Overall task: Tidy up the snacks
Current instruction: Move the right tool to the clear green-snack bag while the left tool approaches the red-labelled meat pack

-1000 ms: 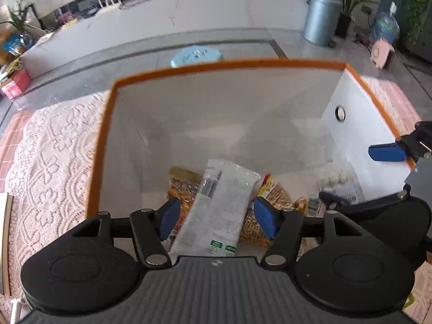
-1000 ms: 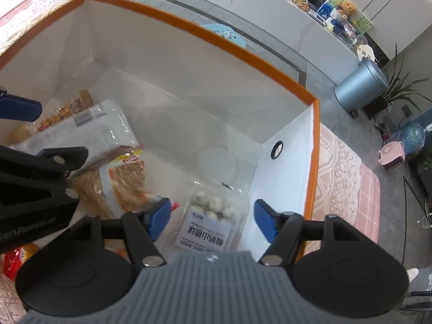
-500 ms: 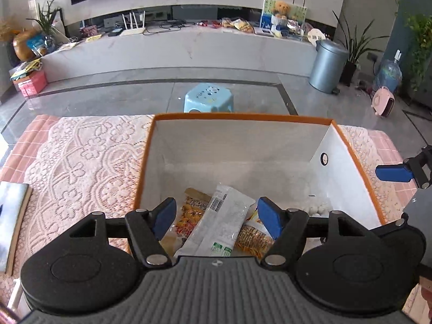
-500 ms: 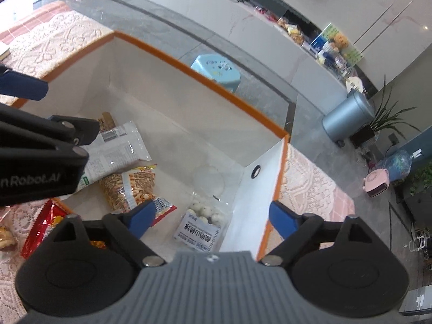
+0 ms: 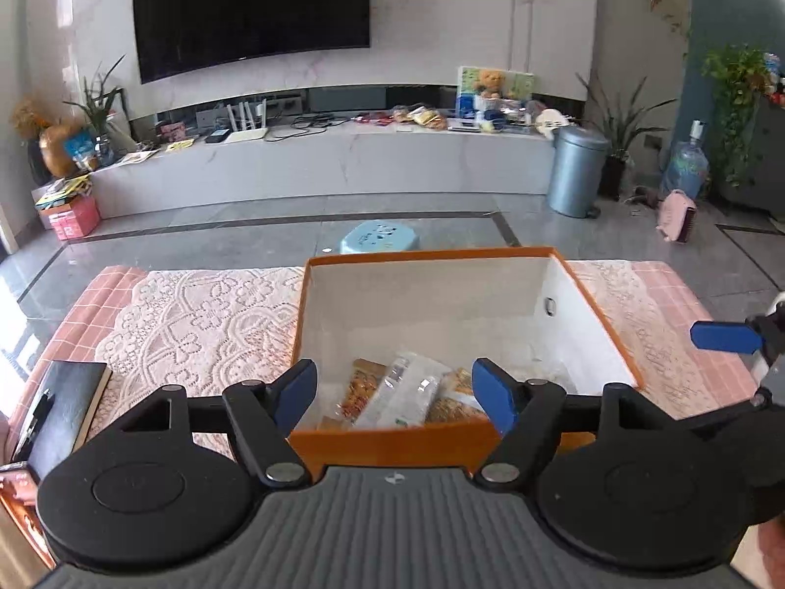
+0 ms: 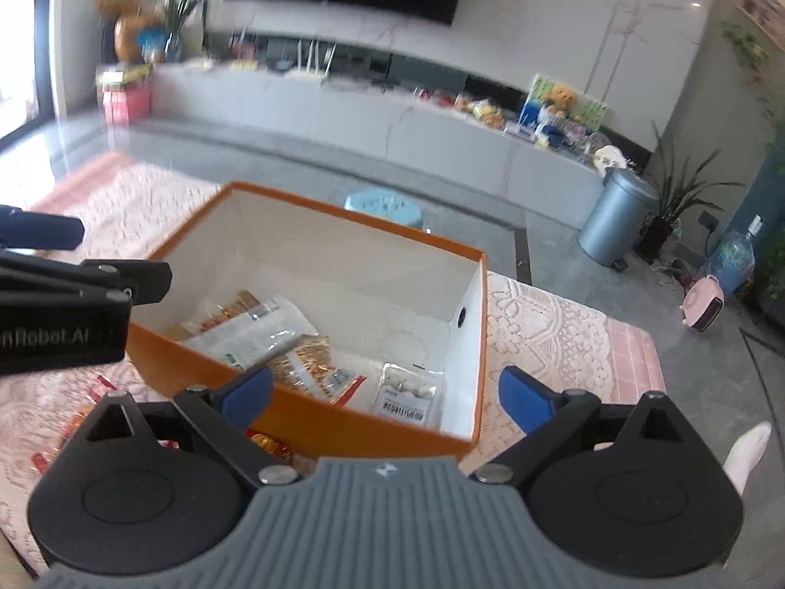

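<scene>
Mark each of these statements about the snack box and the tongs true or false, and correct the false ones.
1. Both tongs, left and right, are open and empty. True.
2. The orange box holds no snacks. False: several packets lie inside.
3. The white-ball packet lies near the wall with the round hole. True.
4. The white packet sits on the lace cloth outside the box. False: it is in the box.
</scene>
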`<state>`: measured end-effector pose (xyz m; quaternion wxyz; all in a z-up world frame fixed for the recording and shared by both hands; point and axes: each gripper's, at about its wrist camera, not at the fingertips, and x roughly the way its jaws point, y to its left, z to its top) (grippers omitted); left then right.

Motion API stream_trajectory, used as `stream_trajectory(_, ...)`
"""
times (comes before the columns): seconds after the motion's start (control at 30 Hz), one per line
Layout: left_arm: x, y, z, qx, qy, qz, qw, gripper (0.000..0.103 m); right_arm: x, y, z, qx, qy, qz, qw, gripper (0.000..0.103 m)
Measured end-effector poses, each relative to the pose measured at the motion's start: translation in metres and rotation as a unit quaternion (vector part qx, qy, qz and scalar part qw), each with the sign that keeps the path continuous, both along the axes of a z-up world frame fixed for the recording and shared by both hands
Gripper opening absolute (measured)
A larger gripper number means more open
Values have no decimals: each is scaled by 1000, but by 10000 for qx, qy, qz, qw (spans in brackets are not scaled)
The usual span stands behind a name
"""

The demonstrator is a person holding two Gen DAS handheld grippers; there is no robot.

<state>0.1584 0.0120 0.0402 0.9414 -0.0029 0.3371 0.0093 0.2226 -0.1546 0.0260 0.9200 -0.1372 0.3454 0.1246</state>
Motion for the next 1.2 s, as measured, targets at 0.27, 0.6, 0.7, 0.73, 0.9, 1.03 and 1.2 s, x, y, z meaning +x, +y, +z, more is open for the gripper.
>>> stream_trajectory(0.27, -46, 2, 1, -360, -5, -582, 9977, 85, -74, -24, -16, 572, -273, -343, 9974, 97)
stream_trajectory(0.6, -84, 18, -32, -670, 270, -795, 9942, 85, -126, -41, -44, 1034, -179, -838, 9909, 98)
stream_trajectory(0.7, -88, 26, -46, -675, 416, -748, 9940, 85, -131, -41, -51, 1048, -173, -903, 9902, 98)
stream_trajectory(0.73, -88, 29, -50, -684, 480, -720, 9939, 85, -132, -40, -55, 1066, -155, -909, 9900, 98)
stream_trajectory(0.9, -89, 47, -65, -715, 634, -517, 9941, 85, -133, -34, -75, 1038, 18, -846, 9910, 98)
stream_trajectory(1.03, -82, 61, -73, -723, 732, -303, 9942, 85, -131, -25, -87, 922, 76, -767, 9927, 98)
stream_trajectory(1.2, -75, 75, -84, -725, 772, -157, 9943, 85, -127, -22, -94, 924, -59, -696, 9933, 97)
